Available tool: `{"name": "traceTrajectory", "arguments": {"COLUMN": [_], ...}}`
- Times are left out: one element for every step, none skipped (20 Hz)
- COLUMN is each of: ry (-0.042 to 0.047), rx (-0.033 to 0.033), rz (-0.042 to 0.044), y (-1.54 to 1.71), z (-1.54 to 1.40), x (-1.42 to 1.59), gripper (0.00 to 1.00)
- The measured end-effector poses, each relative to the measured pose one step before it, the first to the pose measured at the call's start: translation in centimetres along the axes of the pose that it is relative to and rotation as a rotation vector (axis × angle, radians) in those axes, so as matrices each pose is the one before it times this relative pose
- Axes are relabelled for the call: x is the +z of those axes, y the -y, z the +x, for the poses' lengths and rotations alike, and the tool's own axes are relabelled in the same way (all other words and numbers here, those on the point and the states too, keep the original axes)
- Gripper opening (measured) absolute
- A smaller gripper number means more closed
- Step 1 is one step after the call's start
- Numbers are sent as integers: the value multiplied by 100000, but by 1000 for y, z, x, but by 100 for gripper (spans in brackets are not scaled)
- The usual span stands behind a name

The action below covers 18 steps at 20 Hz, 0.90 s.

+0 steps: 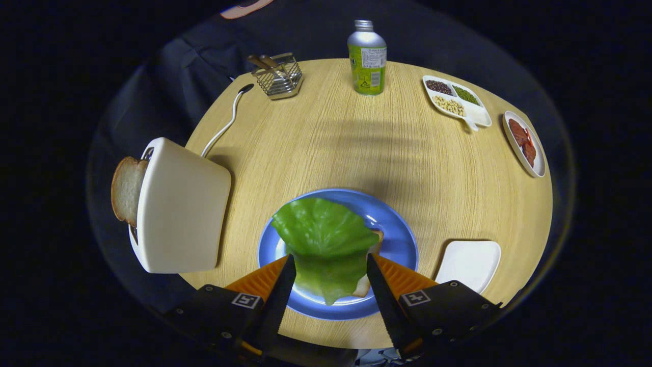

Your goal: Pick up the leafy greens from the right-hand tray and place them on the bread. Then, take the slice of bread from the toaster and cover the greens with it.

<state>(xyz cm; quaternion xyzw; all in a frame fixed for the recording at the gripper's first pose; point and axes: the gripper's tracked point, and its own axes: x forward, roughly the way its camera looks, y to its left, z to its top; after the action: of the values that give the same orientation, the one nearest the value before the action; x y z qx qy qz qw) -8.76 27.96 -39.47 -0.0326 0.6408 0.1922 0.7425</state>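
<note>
Hovering over the plated greens

My gripper [330, 278] hangs fingers apart, the leafy greens [326, 237] lying between and just beyond them, covering the bread [376, 243] on the blue plate [397, 239]. Far left, the toaster [181, 206] holds the other slice [126, 189]

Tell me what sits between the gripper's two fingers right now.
In the gripper view, the open gripper straddles the lettuce leaf, which lies draped over the bread on the blue plate; neither finger presses it.

Black gripper [330, 265], orange-backed fingers [265, 278]
</note>
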Motion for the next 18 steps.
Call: {"name": "traceTrajectory", "arguments": {"ry": [1700, 1402, 1454, 1251, 1645, 1814, 1801, 1500, 1335, 1257, 720, 326, -25, -461, -480, -849, -932, -564], "rx": [415, 401, 431, 95, 692, 1062, 1410, 1260, 1071, 1014, 1383, 1631, 1957, 1116, 635, 594, 942, 941], "rz": [-812, -128, 424, 714, 354, -277, -385, -425, -405, -237, 207, 257, 17, -223, -307, -253, -314, -179], "y": [-597, -606, -692, -666, -899, -1023, -1125, -1100, -1226, -1151, -1309, -1371, -1391, -1046, -1170, -1105, -1103, -1028], "z": [-899, -912, -928, -1012, -967, -1023, -1098, -1030, -799, -686, -584, -262, 28, 112, 133, 312, 324, 231], "x": [525, 604, 602, 644, 740, 690, 687, 776, 735, 783, 529, 518, 359, 260, 160, 48, 29, 164], "gripper": [87, 88, 89, 90, 91, 91, 92, 92, 93, 93, 93, 94, 94, 94, 94, 94, 94, 94]}}
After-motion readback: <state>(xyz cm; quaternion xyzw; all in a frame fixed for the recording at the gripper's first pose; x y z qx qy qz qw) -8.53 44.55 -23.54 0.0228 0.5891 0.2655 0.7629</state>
